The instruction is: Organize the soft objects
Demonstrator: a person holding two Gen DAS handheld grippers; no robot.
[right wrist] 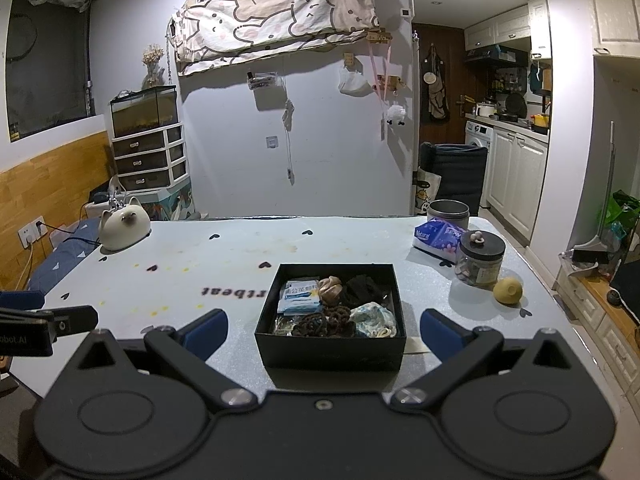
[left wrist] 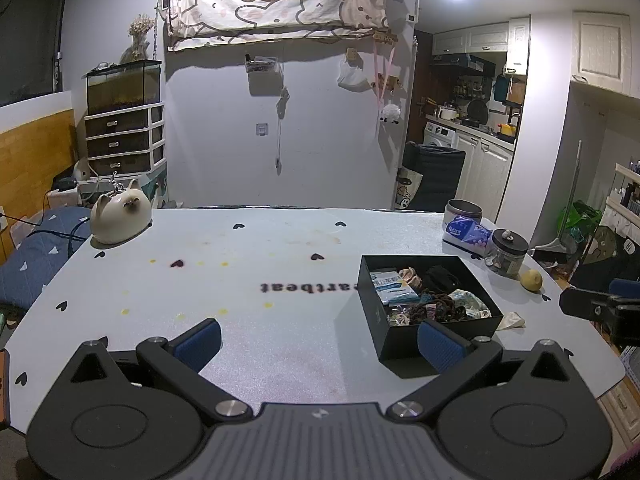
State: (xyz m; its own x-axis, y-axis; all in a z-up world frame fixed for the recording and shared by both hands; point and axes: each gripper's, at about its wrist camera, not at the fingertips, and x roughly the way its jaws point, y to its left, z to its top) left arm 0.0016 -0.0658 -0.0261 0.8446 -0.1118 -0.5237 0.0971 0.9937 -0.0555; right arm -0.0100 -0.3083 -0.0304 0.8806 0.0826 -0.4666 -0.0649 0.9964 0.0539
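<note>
A pale grey desk (right wrist: pixel 328 248), printed with small black hearts and marked with yellowish stains, stands in a dim room lit by ceiling spots; behind it a cartoon-print cloth (right wrist: pixel 276 16) hangs on the white wall, and a kitchen with white cabinets opens to the right of the desk. An open black box (right wrist: pixel 332 344) sits on the near half of the desk, holding soft items: brown knitted scrunchies (right wrist: pixel 320 322), a tan one, a black cloth piece, a pale patterned fabric and a white-and-blue packet (right wrist: pixel 299 294). Beyond the box to the right stand a dark-lidded glass jar (right wrist: pixel 480 260), a yellowish round object (right wrist: pixel 507 290), a tissue pack (right wrist: pixel 438 238) lettered "Natural", and a metal tin. A cream cat-shaped ornament (right wrist: pixel 122 226) rests left of the box at the far edge. Upside-down lettering on the desk reads partly "rtbeat". The left hand-held gripper (left wrist: pixel 320 340) hovers with its jaws spread wide and empty, left of the box; the right hand-held gripper (right wrist: pixel 324 332) is likewise spread wide, empty, with the box between its blue pads (right wrist: pixel 204 334).
</note>
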